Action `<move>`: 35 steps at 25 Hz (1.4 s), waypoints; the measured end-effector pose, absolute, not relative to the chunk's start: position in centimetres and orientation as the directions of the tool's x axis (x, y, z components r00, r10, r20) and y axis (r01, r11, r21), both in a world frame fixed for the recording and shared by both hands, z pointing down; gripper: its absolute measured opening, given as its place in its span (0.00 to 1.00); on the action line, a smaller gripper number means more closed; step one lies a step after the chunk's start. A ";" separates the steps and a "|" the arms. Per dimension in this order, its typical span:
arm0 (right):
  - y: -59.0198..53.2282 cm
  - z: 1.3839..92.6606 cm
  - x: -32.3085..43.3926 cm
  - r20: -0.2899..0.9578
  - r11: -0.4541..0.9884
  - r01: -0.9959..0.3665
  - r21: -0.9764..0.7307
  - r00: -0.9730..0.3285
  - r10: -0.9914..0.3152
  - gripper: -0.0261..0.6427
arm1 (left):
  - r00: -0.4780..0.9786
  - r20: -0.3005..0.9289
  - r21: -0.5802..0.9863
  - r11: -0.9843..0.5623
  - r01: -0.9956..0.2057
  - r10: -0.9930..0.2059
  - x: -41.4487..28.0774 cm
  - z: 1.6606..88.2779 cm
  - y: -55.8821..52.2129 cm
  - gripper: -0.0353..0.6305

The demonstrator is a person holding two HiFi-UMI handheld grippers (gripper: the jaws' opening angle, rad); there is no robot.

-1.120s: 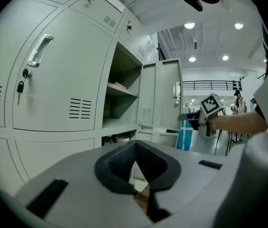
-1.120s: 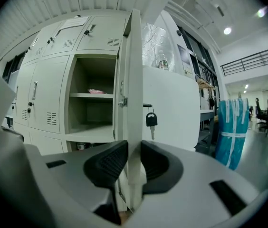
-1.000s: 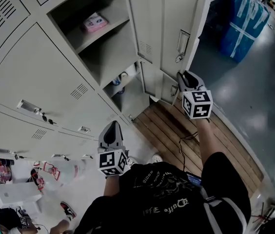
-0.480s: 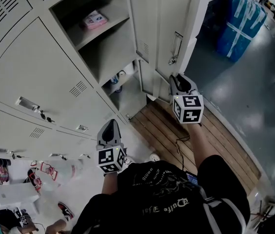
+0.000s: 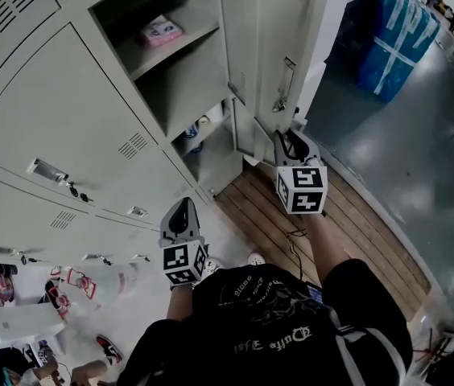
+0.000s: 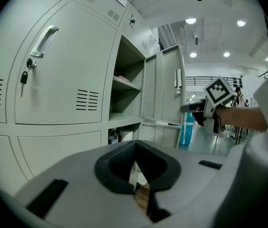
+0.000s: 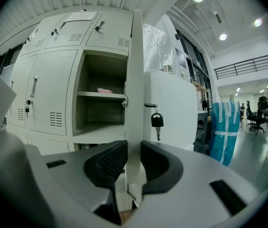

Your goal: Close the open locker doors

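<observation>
Partway through the first door, by the look of it. Gripping the free edge of the upper door (image 7: pixel 135 80) with the right tongs (image 7: pixel 134 163), narrowed onto the sheet metal from both faces, though hard to be fully sure of firm contact from this angle. From the head camera, found at 1 o'clock, swung well out from its locker and far from latched, with a key (image 7: pixel 156 120) dangling from the lock on the outer face. Beside it, at 11 o'clock, an open compartment with a pink packet (image 5: pixel 160 32) on the shelf. Just beneath, nearer the centre, a lower door (image 5: pixel 251 135) also ajar, with a few small things inside, too dim to name. Holding the left tongs (image 5: pixel 184 211) low at 7 o'clock, pinched together on nothing, pointed toward the closed lockers (image 5: pixel 58 127) at 9 o'clock and well apart from either open door. None of the open doors shut so far: upper one to swing home and latch, then the lower one to push to.
</observation>
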State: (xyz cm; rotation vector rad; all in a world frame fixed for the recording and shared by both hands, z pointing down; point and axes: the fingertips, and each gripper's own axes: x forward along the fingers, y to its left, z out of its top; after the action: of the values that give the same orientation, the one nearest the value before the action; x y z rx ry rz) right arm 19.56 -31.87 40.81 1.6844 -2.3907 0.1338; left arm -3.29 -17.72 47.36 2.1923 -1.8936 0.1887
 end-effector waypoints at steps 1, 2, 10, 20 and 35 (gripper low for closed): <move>-31.7 40.8 19.2 0.224 0.344 -0.938 0.050 -0.325 -0.919 0.17 | 0.151 0.253 0.095 -0.130 -0.987 -0.956 -3.5 47.4 -17.7 0.06; -31.5 40.8 18.9 0.223 0.347 -0.936 0.051 -0.328 -0.918 0.17 | 0.150 0.254 0.095 -0.129 -0.987 -0.956 -3.7 47.5 -17.6 0.06; -30.2 40.8 16.1 0.209 0.395 -0.918 0.041 -0.379 -0.902 0.17 | 0.165 0.265 0.071 -0.151 -0.986 -0.950 -4.4 48.4 -17.6 0.06; -29.3 40.8 13.5 0.211 0.460 -0.886 0.061 -0.439 -0.874 0.18 | 0.163 0.273 0.087 -0.144 -0.986 -0.948 -5.1 48.7 -17.4 0.06; -28.3 40.7 9.4 0.175 0.576 -0.813 0.080 -0.557 -0.812 0.19 | 0.122 0.289 0.099 -0.097 -0.990 -0.950 -6.9 49.1 -16.7 0.06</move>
State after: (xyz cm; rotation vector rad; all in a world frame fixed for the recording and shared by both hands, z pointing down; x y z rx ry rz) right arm 9.44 -28.30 40.74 1.3635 -2.6133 0.0146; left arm -6.86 -16.66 49.14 2.1343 -1.9077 0.2192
